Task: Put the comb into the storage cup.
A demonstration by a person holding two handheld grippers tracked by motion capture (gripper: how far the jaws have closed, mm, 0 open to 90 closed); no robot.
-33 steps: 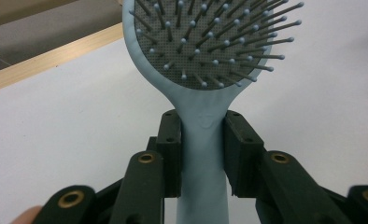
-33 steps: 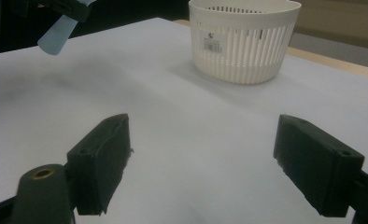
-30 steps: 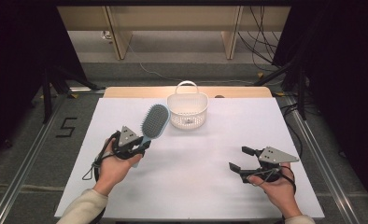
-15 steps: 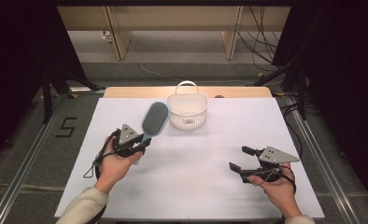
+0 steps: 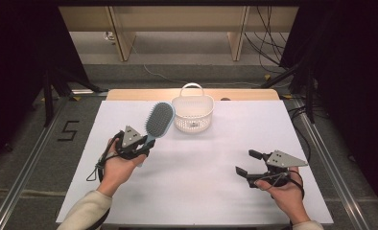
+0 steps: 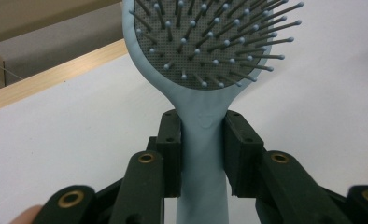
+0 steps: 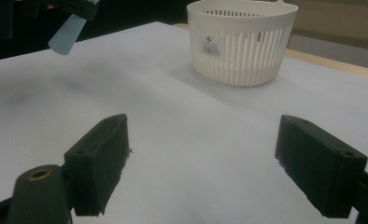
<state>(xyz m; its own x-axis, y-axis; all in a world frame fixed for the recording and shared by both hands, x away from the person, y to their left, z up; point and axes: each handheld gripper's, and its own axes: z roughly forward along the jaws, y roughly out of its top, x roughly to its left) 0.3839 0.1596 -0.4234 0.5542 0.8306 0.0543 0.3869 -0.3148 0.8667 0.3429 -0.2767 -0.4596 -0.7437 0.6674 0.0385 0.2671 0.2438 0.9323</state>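
At the left, we see the left gripper (image 5: 146, 143) clamped on the handle of a pale blue hairbrush (image 5: 158, 120), its pads (image 6: 170, 149) pressing the neck from both sides just below the bristle head. The hairbrush is held above the white worktop (image 5: 201, 167), with its long axis running up and away from the hand, head foremost and tilted toward the white basket (image 5: 192, 113). That basket stands just beside the head of the hairbrush, to its right and slightly farther back; we judge that the coming move turns on this short gap, with the left hand plainly the nearer one to carry the hairbrush over the rim. Farther right, the right gripper (image 5: 248, 163) rests low near the front of the worktop, well apart from the basket, its jaws spread wide with nothing between them. Against the frames from a second ago nothing differs: both hands, hairbrush and basket sit as they did.
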